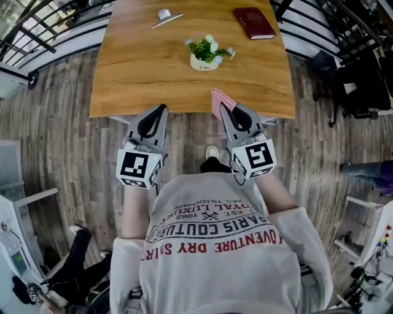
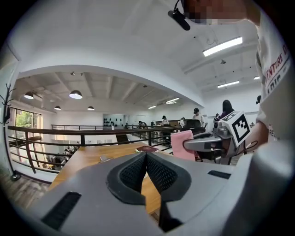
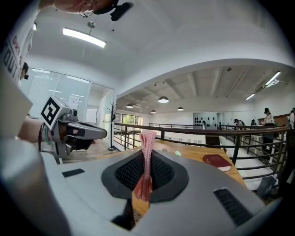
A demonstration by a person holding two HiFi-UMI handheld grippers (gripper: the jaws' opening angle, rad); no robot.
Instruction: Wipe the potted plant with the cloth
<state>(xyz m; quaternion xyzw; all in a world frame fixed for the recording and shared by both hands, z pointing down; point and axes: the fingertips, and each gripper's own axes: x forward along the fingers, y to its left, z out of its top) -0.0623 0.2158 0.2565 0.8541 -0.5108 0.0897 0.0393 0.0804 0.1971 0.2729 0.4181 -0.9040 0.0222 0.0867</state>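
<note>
A small potted plant (image 1: 206, 54) with green leaves in a white pot stands on the wooden table (image 1: 141, 73), a little past its middle. My right gripper (image 1: 228, 108) is shut on a pink cloth (image 1: 219, 100) at the table's near edge; in the right gripper view the pink cloth (image 3: 147, 152) stands up between the pads. My left gripper (image 1: 162, 109) is shut with nothing in it, hanging just short of the near edge. The left gripper view shows its jaws pressed together (image 2: 146, 156) and the cloth (image 2: 182, 144) beside it.
A dark red book (image 1: 253, 22) lies at the table's far right corner and a small metal object (image 1: 166, 17) at the far middle. Black railings (image 1: 49, 30) run along both sides of the table. Wooden floor lies below me, with a desk edge at the left.
</note>
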